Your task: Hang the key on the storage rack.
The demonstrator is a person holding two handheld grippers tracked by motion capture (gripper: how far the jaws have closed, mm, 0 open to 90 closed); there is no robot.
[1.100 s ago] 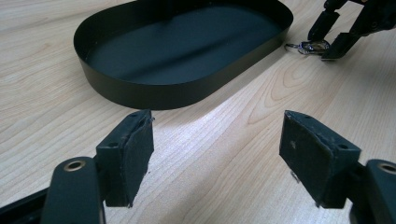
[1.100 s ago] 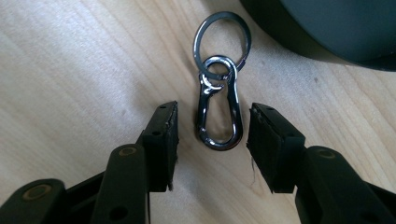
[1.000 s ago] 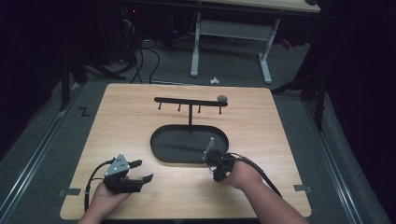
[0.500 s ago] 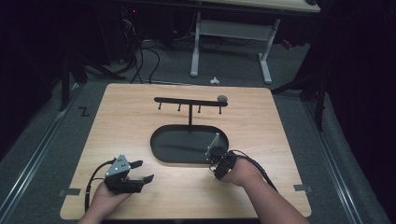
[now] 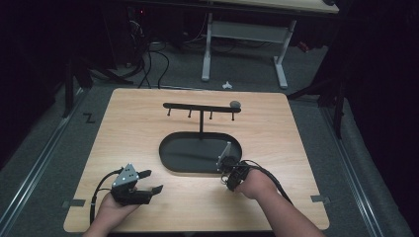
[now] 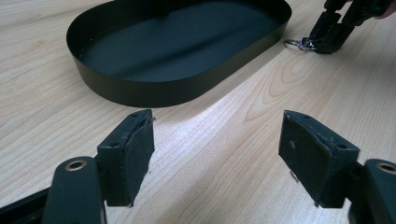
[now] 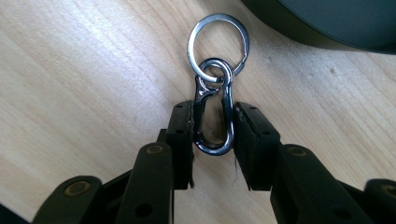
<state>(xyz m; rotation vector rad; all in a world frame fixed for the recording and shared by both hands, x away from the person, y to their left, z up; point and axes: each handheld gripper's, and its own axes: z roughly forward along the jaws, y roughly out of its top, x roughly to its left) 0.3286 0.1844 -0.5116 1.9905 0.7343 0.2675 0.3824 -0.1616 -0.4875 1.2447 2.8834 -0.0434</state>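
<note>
A: What has the right gripper (image 7: 213,128) got?
B: Its jaws have just been closing and now pinch a carabiner (image 7: 214,112), key ring (image 7: 218,43) ahead, black tray (image 7: 322,21) beyond.
A: The left gripper (image 6: 215,144)?
B: Wide open, holding nothing.

left gripper (image 5: 148,181): jaws wide apart, low | right gripper (image 7: 212,128): jaws just closing, clamped
</note>
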